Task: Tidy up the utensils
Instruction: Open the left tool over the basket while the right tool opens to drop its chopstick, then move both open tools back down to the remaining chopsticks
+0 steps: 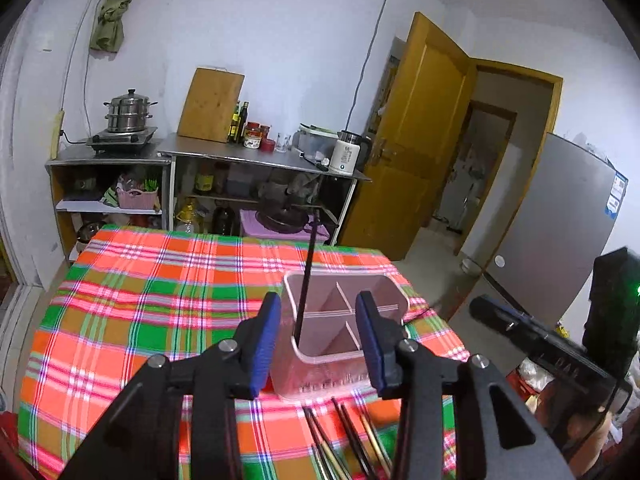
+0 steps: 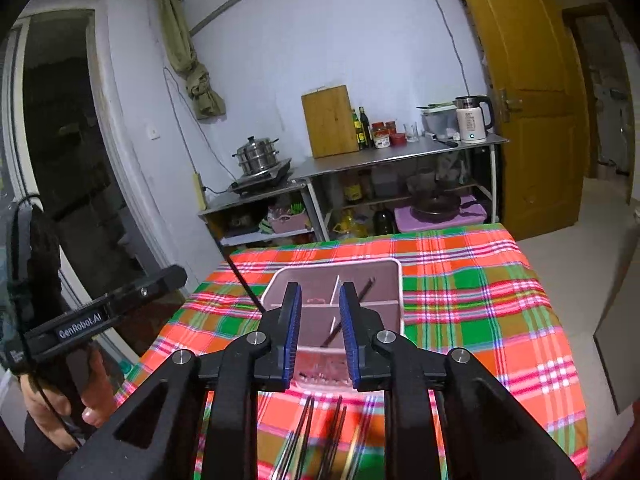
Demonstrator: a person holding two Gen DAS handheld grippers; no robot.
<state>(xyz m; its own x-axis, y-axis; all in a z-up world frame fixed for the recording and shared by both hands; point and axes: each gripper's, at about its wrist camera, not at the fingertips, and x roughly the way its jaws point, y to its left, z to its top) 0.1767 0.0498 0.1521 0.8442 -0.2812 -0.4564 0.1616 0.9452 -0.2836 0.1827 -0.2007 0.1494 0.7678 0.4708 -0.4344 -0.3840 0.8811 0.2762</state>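
Nearest us, loose chopsticks [image 1: 340,440] lie side by side on the plaid cloth of the table [image 1: 140,320], their ends reaching back under our tools, within easy reach for picking up.

Just past them are our two pairs of tongs. The left tongs [image 1: 318,338] stand apart with nothing pressed between the blue pads, and the near left corner of the pink holder [image 1: 394,300] shows in the gap. The right tongs [image 2: 320,334] stand narrowly apart, also gripping nothing.

Beyond the tips sits that pink holder, a clear plastic box split by white dividers (so kinds of utensil can be kept apart). One black chopstick [image 1: 306,276] stands on end in its near left compartment, leaning on the rim. A second chopstick [image 2: 348,318] lies slanted in the near right compartment, its top resting against the wall.

We judge that both tools are free to fetch the next pieces from the cloth.

Farther off, a metal shelf unit [image 1: 260,156] stands against the wall.
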